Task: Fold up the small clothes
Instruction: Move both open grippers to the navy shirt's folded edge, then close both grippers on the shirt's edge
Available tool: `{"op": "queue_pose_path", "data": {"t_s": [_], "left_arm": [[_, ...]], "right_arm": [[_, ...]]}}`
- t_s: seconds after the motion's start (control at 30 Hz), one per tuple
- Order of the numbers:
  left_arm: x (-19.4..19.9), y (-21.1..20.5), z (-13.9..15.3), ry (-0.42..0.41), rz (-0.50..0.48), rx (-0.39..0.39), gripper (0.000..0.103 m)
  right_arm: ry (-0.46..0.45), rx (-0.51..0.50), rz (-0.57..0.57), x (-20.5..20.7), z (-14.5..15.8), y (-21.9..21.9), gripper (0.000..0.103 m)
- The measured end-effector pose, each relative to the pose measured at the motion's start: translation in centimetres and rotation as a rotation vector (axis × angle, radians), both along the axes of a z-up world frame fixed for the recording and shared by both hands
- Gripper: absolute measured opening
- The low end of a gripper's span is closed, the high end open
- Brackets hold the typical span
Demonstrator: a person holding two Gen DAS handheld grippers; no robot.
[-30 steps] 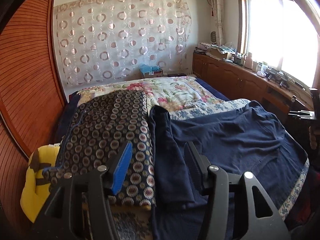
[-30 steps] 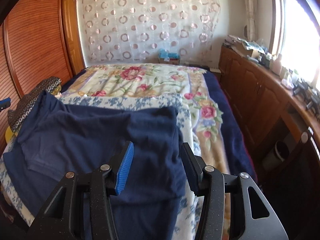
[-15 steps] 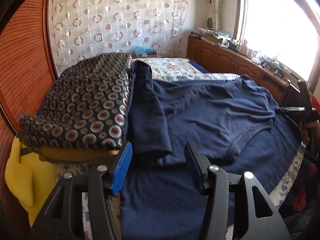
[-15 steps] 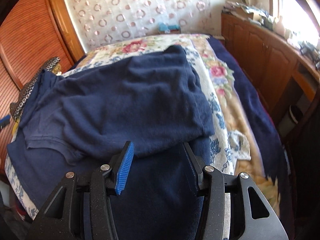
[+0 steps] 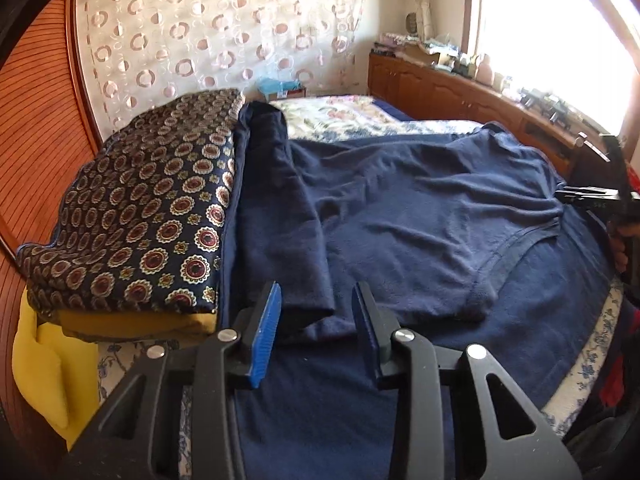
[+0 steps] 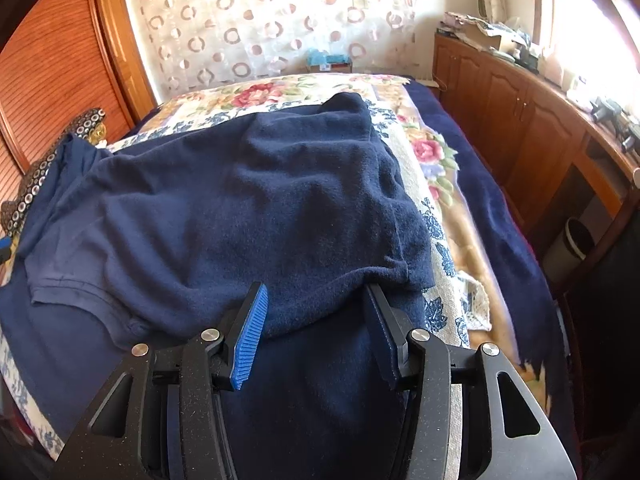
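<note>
A dark navy shirt (image 5: 420, 216) lies spread on the bed, its left sleeve (image 5: 280, 216) folded along the left side. It also shows in the right wrist view (image 6: 248, 208), with its right sleeve edge (image 6: 400, 268) near my fingers. My left gripper (image 5: 316, 332) is open and empty, just before the left sleeve's end. My right gripper (image 6: 316, 328) is open, its jaws standing either side of the shirt's near edge, not closed on it. The right gripper also shows at the far right of the left wrist view (image 5: 600, 196).
A patterned dark cushion (image 5: 152, 216) on a yellow pillow (image 5: 44, 364) lies left of the shirt. A floral bedspread (image 6: 288, 92) covers the bed beyond. Wooden cabinets (image 6: 520, 120) run along the right; a wooden louvred wall (image 5: 36, 128) stands left. A bin (image 6: 572, 248) sits by the bed.
Both grippers have moved slightly closer to the shirt's near edges since half a second ago. Both stay open. The shirt lies as before.
</note>
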State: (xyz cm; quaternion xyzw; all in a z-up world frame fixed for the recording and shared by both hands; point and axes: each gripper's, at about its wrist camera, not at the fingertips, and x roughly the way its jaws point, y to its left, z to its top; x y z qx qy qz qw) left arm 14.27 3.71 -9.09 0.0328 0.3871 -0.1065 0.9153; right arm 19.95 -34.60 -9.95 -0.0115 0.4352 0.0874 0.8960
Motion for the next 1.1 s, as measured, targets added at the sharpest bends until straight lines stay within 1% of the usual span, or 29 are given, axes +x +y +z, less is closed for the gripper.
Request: {"op": "queue_pose_path", "data": {"t_s": [0.17, 0.2, 0.27, 0.3, 0.33, 0.37, 0.4, 0.47, 0.5, 0.53, 0.6, 0.73, 0.9, 1.0, 1.1], "left_arm": [[2.0, 0.5, -1.8, 0.073, 0.034, 0.019, 0.034], [2.1, 0.6, -2.0, 0.078, 0.039, 0.021, 0.034], [2.4, 0.8, -2.3, 0.082, 0.044, 0.017, 0.034], [2.4, 0.9, -2.3, 0.077, 0.044, 0.014, 0.032], [2.4, 0.9, -2.3, 0.075, 0.048, 0.016, 0.017], [2.4, 1.0, -2.3, 0.073, 0.054, 0.018, 0.01], [2.3, 1.1, -2.1, 0.068, 0.055, 0.01, 0.008], [1.9, 1.3, -1.5, 0.04, 0.065, 0.001, 0.005], [1.7, 1.6, -1.1, 0.029, 0.069, -0.008, 0.005], [1.2, 1.9, -0.5, 0.001, 0.076, -0.031, 0.004], [0.4, 2.5, 0.6, -0.034, 0.091, -0.065, 0.004], [-1.1, 3.6, 2.9, -0.092, 0.108, -0.132, 0.004], [-3.0, 4.6, 5.1, -0.14, 0.11, -0.209, 0.004], [-4.6, 5.2, 5.5, -0.153, 0.113, -0.239, 0.003], [-6.1, 5.6, 5.4, -0.151, 0.111, -0.256, 0.004]], "right_arm": [[-0.011, -0.028, -0.004, -0.1, -0.1, 0.4, 0.05], [-0.012, -0.028, -0.007, -0.1, -0.1, 0.4, 0.049], [-0.014, -0.024, -0.02, -0.1, -0.1, 0.2, 0.042], [-0.011, -0.019, -0.023, -0.1, 0.0, 0.1, 0.037], [-0.006, -0.018, -0.025, 0.1, 0.1, 0.1, 0.031], [-0.004, -0.018, -0.023, 0.2, 0.2, 0.1, 0.026], [-0.001, -0.01, -0.021, 0.3, 0.3, 0.1, 0.019], [0.003, 0.0, -0.021, 0.5, 0.4, 0.1, 0.017], [0.004, -0.001, -0.018, 0.6, 0.4, 0.2, 0.014], [0.007, -0.003, -0.012, 0.8, 0.4, 0.3, 0.008], [0.0, 0.004, 0.001, 0.7, 0.5, 0.3, 0.003], [-0.068, 0.015, 0.02, -0.2, 2.0, 0.2, 0.001], [-0.157, 0.027, 0.037, -2.0, 5.4, -0.1, 0.0], [-0.205, 0.029, 0.047, -3.7, 7.6, -0.6, 0.0], [-0.232, 0.037, 0.056, -5.4, 9.1, -1.1, 0.0]]}}
